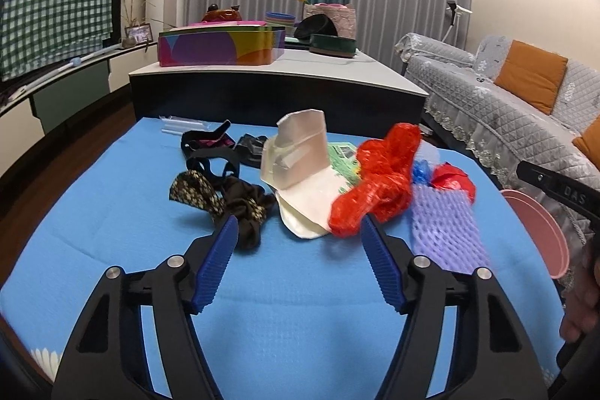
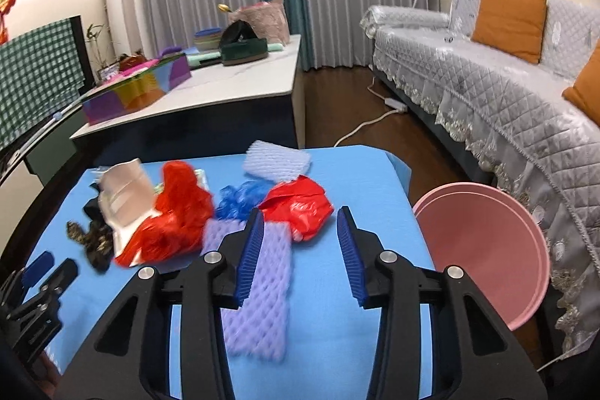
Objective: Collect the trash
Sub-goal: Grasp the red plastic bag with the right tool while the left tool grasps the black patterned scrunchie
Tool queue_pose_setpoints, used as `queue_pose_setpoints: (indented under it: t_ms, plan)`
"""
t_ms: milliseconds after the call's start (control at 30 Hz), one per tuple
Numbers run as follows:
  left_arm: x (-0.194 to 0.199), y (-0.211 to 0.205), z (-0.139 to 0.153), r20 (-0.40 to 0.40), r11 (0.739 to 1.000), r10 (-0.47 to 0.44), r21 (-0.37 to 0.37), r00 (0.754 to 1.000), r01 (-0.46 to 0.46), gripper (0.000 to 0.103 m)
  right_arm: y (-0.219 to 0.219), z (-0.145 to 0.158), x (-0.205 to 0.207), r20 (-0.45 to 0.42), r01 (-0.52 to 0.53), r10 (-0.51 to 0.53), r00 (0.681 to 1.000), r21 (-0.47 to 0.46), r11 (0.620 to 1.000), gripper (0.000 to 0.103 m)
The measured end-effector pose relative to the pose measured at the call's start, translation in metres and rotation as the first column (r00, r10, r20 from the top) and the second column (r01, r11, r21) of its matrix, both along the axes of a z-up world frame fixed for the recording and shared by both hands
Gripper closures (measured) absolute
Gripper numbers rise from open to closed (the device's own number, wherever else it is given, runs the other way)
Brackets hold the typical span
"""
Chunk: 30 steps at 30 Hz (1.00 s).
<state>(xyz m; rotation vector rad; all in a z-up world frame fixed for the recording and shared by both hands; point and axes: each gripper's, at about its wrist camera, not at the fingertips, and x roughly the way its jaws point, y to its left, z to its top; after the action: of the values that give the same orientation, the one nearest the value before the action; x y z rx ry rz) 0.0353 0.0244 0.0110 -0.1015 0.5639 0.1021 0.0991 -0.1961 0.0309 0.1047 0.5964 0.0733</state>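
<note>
Hovering over blue cloth point(image 2: 360, 175): right gripper point(image 2: 298, 246) jaws apart, red bag point(image 2: 300, 207) just beyond tips; left gripper point(image 1: 300, 250) apart, red mesh point(image 1: 378, 182) ahead, nothing gripped.

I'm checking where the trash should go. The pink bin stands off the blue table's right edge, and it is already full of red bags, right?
Not quite. The pink bin does stand off the blue table's right edge, but no red bag shows inside it. The right wrist view shows the red bag lying on the table.
</note>
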Motion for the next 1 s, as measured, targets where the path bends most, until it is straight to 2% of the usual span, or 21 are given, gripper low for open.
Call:
queue_pose_setpoints:
  t_ms: [133, 200, 267, 367, 700, 1000]
  plan:
    - [0.014, 0.008, -0.002, -0.012, 1.0, 0.023, 0.008, 1.0, -0.023, 0.043, 0.0, -0.018, 0.039, -0.071, -0.031, 0.032, 0.997, 0.013, 0.999, 0.058]
    - [0.021, 0.012, -0.004, -0.021, 0.999, 0.037, 0.02, 0.999, -0.037, 0.044, 0.003, -0.027, 0.059, -0.111, -0.053, 0.055, 0.992, 0.015, 0.998, 0.051]
    - [0.029, 0.017, -0.007, -0.037, 0.998, 0.057, 0.027, 0.998, -0.056, 0.045, 0.006, -0.033, 0.072, -0.136, -0.071, 0.073, 0.988, 0.013, 0.997, 0.038]
    - [0.037, 0.027, -0.01, -0.058, 0.996, 0.09, 0.02, 0.994, -0.089, 0.045, 0.009, -0.04, 0.092, -0.165, -0.084, 0.084, 0.983, 0.004, 0.996, 0.029]
    - [0.057, 0.056, -0.026, -0.166, 0.984, 0.17, -0.018, 0.971, -0.175, 0.045, 0.022, -0.063, 0.128, -0.299, -0.137, 0.116, 0.947, -0.053, 0.989, 0.017]
    - [0.066, 0.062, -0.039, -0.23, 0.982, 0.169, -0.048, 0.958, -0.184, 0.047, 0.023, -0.072, 0.133, -0.33, -0.153, 0.115, 0.937, -0.091, 0.984, 0.015]
